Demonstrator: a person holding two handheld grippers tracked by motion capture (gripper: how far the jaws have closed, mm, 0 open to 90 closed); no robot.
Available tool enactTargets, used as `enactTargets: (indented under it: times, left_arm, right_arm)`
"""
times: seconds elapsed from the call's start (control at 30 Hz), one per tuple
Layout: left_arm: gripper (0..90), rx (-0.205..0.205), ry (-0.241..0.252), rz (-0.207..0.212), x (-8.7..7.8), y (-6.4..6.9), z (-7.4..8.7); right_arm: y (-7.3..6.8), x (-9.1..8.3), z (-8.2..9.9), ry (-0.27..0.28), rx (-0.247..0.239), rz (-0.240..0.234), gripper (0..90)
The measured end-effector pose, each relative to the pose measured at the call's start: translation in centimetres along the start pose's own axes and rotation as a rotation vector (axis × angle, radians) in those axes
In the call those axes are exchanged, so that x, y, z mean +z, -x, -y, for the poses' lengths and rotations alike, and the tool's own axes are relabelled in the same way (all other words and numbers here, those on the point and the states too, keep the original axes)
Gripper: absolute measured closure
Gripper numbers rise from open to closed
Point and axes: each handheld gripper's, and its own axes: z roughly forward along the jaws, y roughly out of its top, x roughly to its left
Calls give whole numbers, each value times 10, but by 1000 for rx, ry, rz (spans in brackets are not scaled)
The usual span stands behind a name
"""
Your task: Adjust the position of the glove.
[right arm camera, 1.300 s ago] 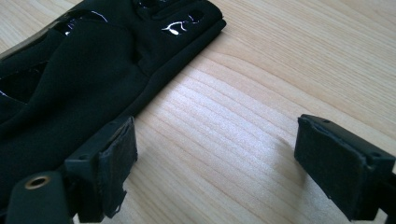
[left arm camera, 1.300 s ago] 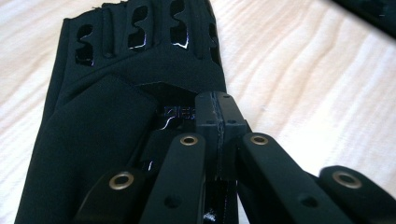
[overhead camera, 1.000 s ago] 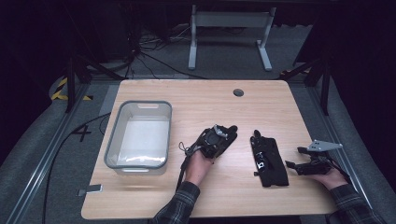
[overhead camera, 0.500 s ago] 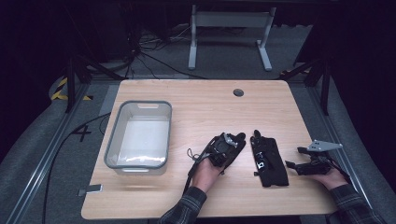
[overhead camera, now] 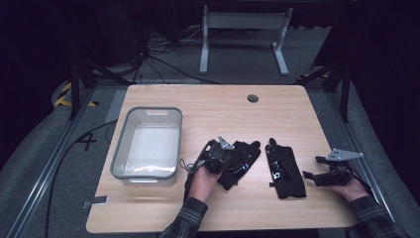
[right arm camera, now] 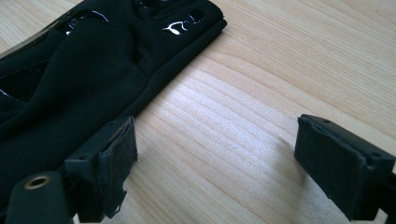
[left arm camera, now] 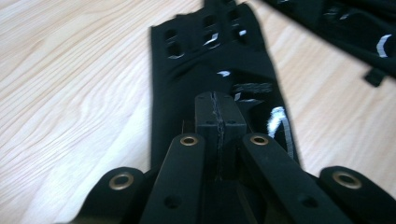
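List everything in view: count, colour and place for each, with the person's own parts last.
gloves: 2, black with pale markings; one mid-table under the left gripper, the other lying flat to its right
bin: 1, clear with a grey rim, left part of the table
table: 1, light wood, with a round dark grommet near its far edge
metal stand: 1, grey, on the floor beyond the table
cables: several, black, on the floor at the far left
left gripper: 1, black, jaws shut on the mid-table glove
right gripper: 1, black, jaws open, just right of the flat glove
sleeves: 2, plaid, at the near edge
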Motion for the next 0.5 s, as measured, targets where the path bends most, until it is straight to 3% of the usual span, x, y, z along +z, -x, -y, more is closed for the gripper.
enactTargets:
  times: [0.13, 0.3, 0.5]
  left_arm:
    - [898, -17, -28, -29, 6, -9, 3]
    - [898, -33, -82, -27, 16, -15, 8]
    - [898, -13, -100, 6, 18, -3, 12]
  right_arm:
    - [0, 0, 0, 0, 0, 0, 135]
    - [0, 0, 0, 0, 0, 0, 135]
    - [0, 0, 0, 0, 0, 0, 135]
